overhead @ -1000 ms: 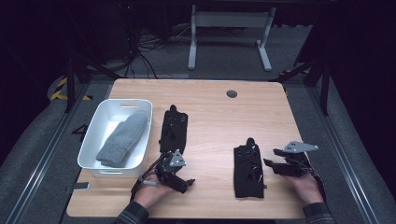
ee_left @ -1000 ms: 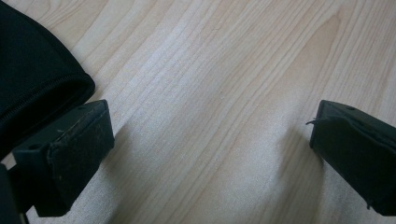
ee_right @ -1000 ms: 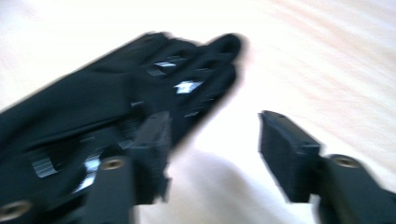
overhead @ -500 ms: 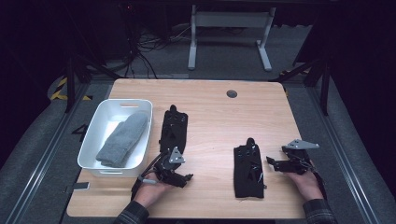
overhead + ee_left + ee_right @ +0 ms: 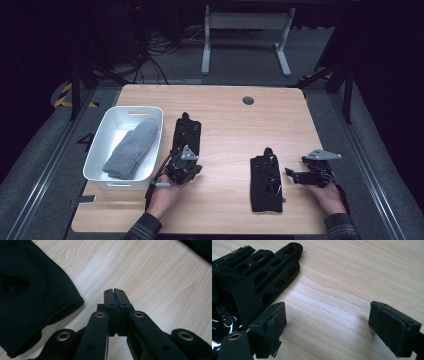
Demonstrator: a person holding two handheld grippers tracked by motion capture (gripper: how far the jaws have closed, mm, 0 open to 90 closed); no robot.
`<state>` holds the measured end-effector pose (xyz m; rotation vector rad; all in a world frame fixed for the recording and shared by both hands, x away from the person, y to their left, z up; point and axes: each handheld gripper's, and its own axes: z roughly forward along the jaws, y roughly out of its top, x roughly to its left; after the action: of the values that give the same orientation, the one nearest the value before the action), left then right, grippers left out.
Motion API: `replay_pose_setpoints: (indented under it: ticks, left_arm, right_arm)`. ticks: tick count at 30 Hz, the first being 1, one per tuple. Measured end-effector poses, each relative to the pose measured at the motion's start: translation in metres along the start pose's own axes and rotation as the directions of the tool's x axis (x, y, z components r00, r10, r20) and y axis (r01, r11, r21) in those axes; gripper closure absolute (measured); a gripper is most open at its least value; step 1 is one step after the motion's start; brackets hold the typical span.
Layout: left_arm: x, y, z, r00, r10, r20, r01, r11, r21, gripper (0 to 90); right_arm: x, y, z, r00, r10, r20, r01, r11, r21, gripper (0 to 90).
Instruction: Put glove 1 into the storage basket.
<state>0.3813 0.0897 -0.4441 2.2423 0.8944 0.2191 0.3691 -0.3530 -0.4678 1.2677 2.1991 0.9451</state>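
Gloves are the work here: two black ones lying flat on the wooden table (image 5: 225, 120), well apart from each other. The left gripper (image 5: 184, 169) sits at the near end of the left glove (image 5: 186, 136); its jaws have just been closing and are now pressed together with nothing between them, the glove's cuff edge lying just beside them on bare wood in the left gripper view (image 5: 35, 302). The right gripper (image 5: 300, 176) rests near the right edge of the table with its jaws spread wide, empty, just to the right of the right glove (image 5: 265, 179), whose cut-out fingers (image 5: 274, 267) point away from the person.

Both gloves look light, soft and floppy, so they should sag and fold when lifted by one point rather than stay flat. The hemmed cuff looks like the firmest place to pinch; the slotted fingers and the glossy patch on the right glove seem likelier to slip or snag a pad. A thin layer on a hard top probably needs the pads pressed down onto the wood before closing.

A white bin (image 5: 105, 172) holding a grey sock (image 5: 131, 149) stands at the left, just beside the left glove. The middle and far half of the table lie open for moving.
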Motion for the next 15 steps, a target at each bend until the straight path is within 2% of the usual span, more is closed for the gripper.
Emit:
replay_pose_setpoints:
  ticks: [5, 11, 12, 14, 15]
  left_arm:
    - [0.006, 0.014, 0.005, 0.9984, -0.022, -0.051, 0.022, 0.9997, -0.007, 89.6]
    - [0.018, 0.029, 0.011, 0.9946, -0.060, -0.085, 0.057, 0.9978, -0.033, 89.6]
    - [0.023, 0.036, 0.014, 0.9904, -0.058, -0.126, 0.054, 0.9980, -0.033, 89.6]
    - [0.030, 0.039, 0.017, 0.9861, -0.067, -0.152, 0.062, 0.9974, -0.035, 89.6]
    - [0.030, 0.039, 0.017, 0.9861, -0.067, -0.152, 0.062, 0.9974, -0.035, 89.6]
  right_arm:
    - [0.000, 0.000, 0.000, 1.0000, 0.000, 0.000, 0.000, 1.000, 0.000, 15.1]
    - [0.000, 0.000, 0.000, 1.0000, 0.000, 0.000, 0.000, 1.000, 0.000, 15.1]
    - [0.000, 0.000, 0.000, 1.0000, 0.000, 0.000, 0.000, 1.000, 0.000, 15.1]
    - [0.000, 0.000, 0.000, 1.0000, 0.000, 0.000, 0.000, 1.000, 0.000, 15.1]
    - [0.000, 0.000, 0.000, 1.0000, 0.000, 0.000, 0.000, 1.000, 0.000, 15.1]
